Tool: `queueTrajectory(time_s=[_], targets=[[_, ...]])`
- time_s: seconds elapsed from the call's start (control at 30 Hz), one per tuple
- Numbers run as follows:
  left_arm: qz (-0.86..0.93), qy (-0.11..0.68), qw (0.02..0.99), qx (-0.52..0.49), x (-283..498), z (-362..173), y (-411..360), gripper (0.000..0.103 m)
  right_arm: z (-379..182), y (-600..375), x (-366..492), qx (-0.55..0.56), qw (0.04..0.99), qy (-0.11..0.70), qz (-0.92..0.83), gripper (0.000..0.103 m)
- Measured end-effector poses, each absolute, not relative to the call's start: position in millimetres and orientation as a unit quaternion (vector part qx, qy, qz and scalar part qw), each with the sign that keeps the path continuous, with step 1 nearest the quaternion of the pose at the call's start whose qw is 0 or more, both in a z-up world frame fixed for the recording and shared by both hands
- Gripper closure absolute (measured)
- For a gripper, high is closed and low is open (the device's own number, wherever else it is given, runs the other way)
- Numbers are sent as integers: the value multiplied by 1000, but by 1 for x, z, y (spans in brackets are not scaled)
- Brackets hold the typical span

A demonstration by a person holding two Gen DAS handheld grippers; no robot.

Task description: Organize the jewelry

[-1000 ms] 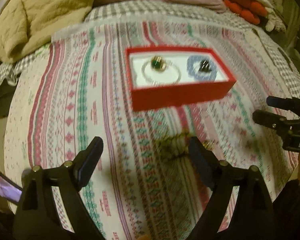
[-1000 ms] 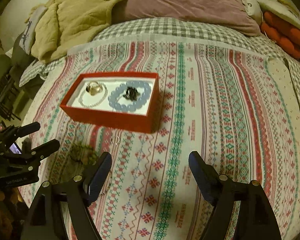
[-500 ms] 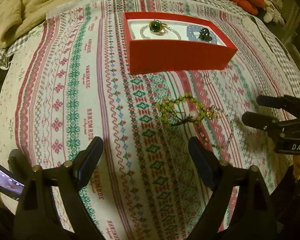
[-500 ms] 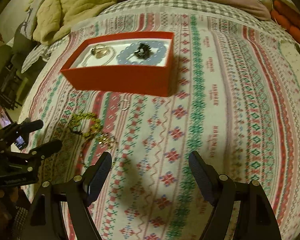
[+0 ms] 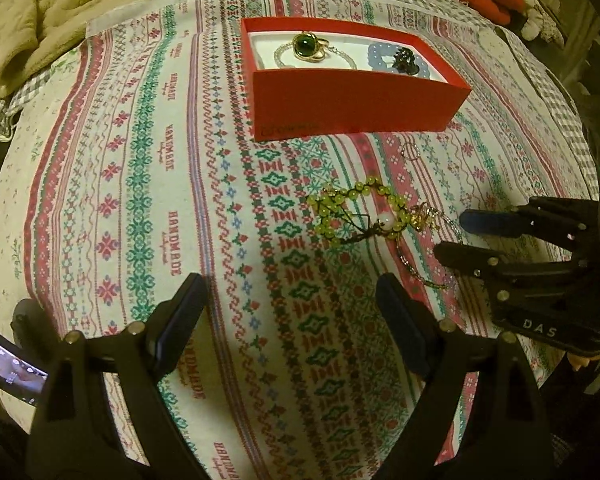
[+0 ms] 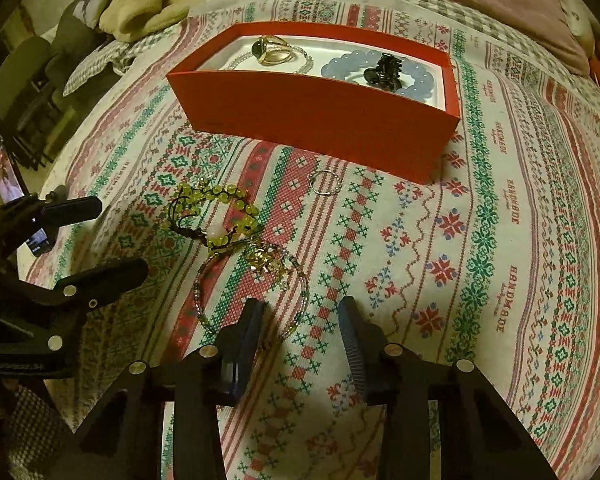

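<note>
Your left tongs (image 5: 290, 312) stand wide open and hold nothing; both pads hang over the patterned bedspread (image 5: 148, 184) with bare cloth between them. Your right tongs (image 6: 302, 332) are open too, at a narrower gap, and grip nothing; in the right wrist view the left pad (image 6: 248, 332) sits right at the near edge of the thin beaded bracelet (image 6: 252, 292), though you cannot tell whether it touches the beads or hovers just above. That thin bracelet lies flat as a loose loop at 11 o'clock from the right tongs, with a small gold charm (image 6: 262, 258) on its far side. Just beyond it, touching or overlapping at the charm, lies the yellow-green bead bracelet (image 6: 216, 216) with one pale bead and a dark cord, its long axis running from 10 o'clock to 4 o'clock in that view. A small thin ring (image 6: 325, 182) lies apart at 12 o'clock, between the bracelets and the red box (image 6: 320, 120). The box rests on the bed with its long side facing you, long axis running left to right; inside on the white lining, a gold ring with a green stone (image 5: 306, 46) sits over a pale bead strand on the left, and a dark clip (image 6: 384, 72) rests on a blue bead bracelet (image 6: 416, 76) on the right. In the left wrist view the right tongs lie at 3 o'clock, tips pointing toward the bracelets.
</note>
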State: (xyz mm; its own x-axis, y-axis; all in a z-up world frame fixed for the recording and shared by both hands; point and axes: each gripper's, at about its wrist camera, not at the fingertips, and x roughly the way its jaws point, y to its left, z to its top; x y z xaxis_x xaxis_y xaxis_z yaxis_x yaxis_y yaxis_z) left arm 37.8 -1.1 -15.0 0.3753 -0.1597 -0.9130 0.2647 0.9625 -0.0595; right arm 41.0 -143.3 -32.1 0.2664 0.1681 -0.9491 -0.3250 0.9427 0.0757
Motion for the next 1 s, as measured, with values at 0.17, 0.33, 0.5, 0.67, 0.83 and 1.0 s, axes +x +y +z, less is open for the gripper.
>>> queueTrajectory(time_s=[0.17, 0.33, 0.5, 0.67, 0.83, 1.0], targets=[[-131, 541, 829, 48, 38, -14, -3, 16, -36, -130, 33, -106, 797, 572, 162, 74], [-137, 537, 831, 49, 38, -12, -8, 16, -35, -131, 30, -103, 792, 577, 171, 97], [-142, 535, 831, 55, 38, -12, -15, 16, -25, -141, 31, -86, 798, 572, 172, 99], [-146, 532, 832, 56, 38, -11, -17, 16, -6, -148, 33, -77, 816, 548, 164, 100], [-157, 530, 833, 44, 42, -8, -16, 19, 10, -160, 38, -68, 828, 533, 159, 100], [-160, 528, 833, 34, 46, -6, -15, 24, 17, -169, 40, -62, 835, 526, 149, 100]])
